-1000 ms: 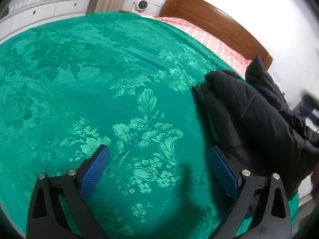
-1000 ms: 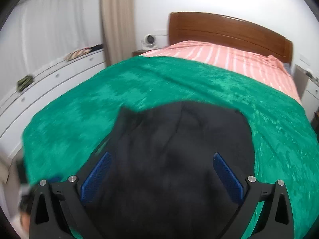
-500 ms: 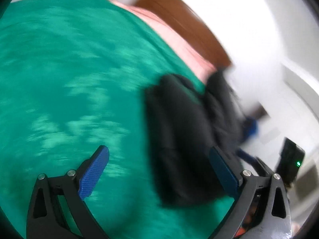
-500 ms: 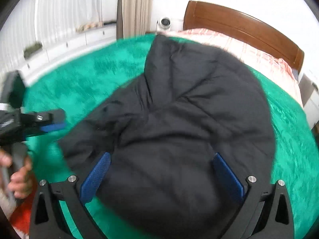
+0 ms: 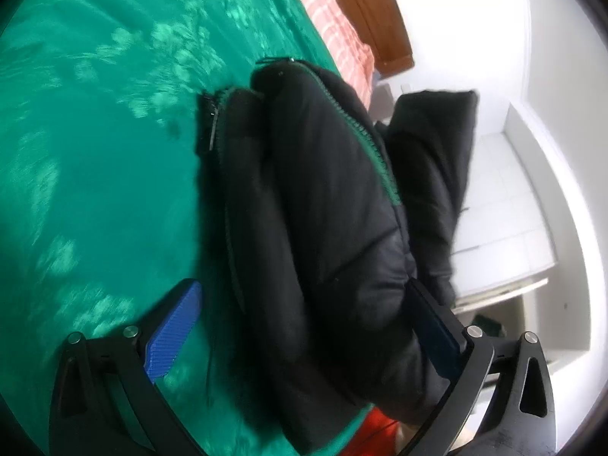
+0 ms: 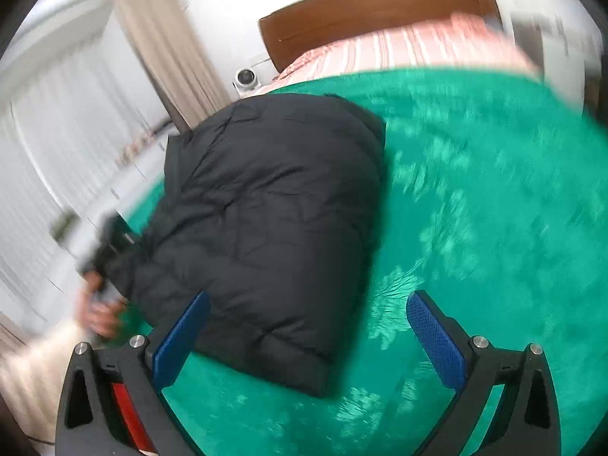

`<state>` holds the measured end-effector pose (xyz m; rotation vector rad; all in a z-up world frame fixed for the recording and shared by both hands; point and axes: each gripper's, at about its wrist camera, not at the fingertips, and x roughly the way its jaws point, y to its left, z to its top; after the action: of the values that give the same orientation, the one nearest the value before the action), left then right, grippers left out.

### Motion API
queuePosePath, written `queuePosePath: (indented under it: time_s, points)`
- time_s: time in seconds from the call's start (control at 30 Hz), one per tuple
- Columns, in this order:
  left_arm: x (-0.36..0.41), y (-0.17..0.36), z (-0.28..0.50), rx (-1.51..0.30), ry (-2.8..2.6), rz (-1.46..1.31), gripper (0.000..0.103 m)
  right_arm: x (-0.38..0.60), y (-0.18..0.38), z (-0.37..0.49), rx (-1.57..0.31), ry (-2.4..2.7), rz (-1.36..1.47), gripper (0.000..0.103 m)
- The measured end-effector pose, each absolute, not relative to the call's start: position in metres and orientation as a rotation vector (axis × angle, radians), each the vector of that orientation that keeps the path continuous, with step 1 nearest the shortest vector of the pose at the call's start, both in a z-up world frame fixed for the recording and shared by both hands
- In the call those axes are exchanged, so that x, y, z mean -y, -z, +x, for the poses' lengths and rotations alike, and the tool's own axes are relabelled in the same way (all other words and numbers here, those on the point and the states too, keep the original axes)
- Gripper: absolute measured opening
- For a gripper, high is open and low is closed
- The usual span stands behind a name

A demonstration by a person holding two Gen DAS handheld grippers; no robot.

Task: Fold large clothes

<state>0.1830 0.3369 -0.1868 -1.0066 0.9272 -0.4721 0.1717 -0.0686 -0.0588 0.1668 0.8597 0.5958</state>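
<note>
A black puffy jacket (image 5: 323, 205) lies folded in a thick bundle on the green floral bedspread (image 5: 95, 159), near the bed's edge. One dark part of it sticks up on the far side. My left gripper (image 5: 304, 330) is open, its wide jaws either side of the bundle's near end without squeezing it. In the right wrist view the jacket (image 6: 266, 220) lies left of centre. My right gripper (image 6: 309, 336) is open just in front of the jacket's near corner. A hand (image 6: 95, 311) with the left gripper shows blurred at the jacket's left side.
A wooden headboard (image 6: 380, 11) and a pink striped sheet (image 6: 399, 49) are at the far end of the bed. A curtain (image 6: 163, 45) and a small white camera (image 6: 246, 78) stand to the left. White drawers (image 5: 505, 205) are beyond the bed's edge. Green spread (image 6: 494, 209) stretches right of the jacket.
Both views have swung fast. The left gripper has come up to the jacket, which now lies between its open jaws. The right gripper has shifted right, so the jacket sits left in its view.
</note>
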Motion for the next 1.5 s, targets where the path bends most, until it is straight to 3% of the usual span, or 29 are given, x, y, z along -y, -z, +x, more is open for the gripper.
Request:
queuePosePath:
  time_s: [0.3,0.47,0.53,0.67,0.9,1.1,1.17,1.27,1.4,1.5]
  points:
    - [-0.305,0.186,0.241,-1.116,0.488,-0.849,0.103,0.064,0.141,0.279,-1.134,-0.954,0.592,0.102]
    - [-0.287,0.182,0.267,-1.149,0.424,-0.791,0.103,0.004,0.159,0.316,-1.196,-0.978,0.407,0.103]
    - [-0.275,0.177,0.269,-1.142,0.378,-0.769,0.102,-0.031,0.141,0.306,-1.155,-0.974,0.17,0.103]
    - [-0.247,0.151,0.255,-1.07,0.382,-0.704,0.081,-0.078,0.096,0.242,-0.915,-1.002,-0.287,0.1]
    - [-0.232,0.078,0.225,-0.894,0.405,-0.649,0.076,-0.069,0.038,0.194,-0.668,-1.037,-0.227,0.095]
    - [-0.223,-0.012,0.245,-0.737,0.404,-0.562,0.076,-0.061,-0.026,0.212,-0.521,-1.048,-0.164,0.094]
    - [-0.222,-0.023,0.259,-0.713,0.381,-0.556,0.081,-0.055,-0.036,0.226,-0.526,-1.045,-0.136,0.095]
    - [-0.221,-0.007,0.288,-0.719,0.271,-0.501,0.103,-0.047,-0.022,0.273,-0.673,-0.996,-0.07,0.099]
    - [-0.235,0.071,0.303,-0.896,0.033,-0.418,0.1,-0.017,0.039,0.301,-0.862,-0.712,-0.073,0.103]
    - [-0.238,0.09,0.27,-0.847,0.014,-0.481,0.095,0.0,0.057,0.273,-0.838,-0.686,-0.08,0.103]
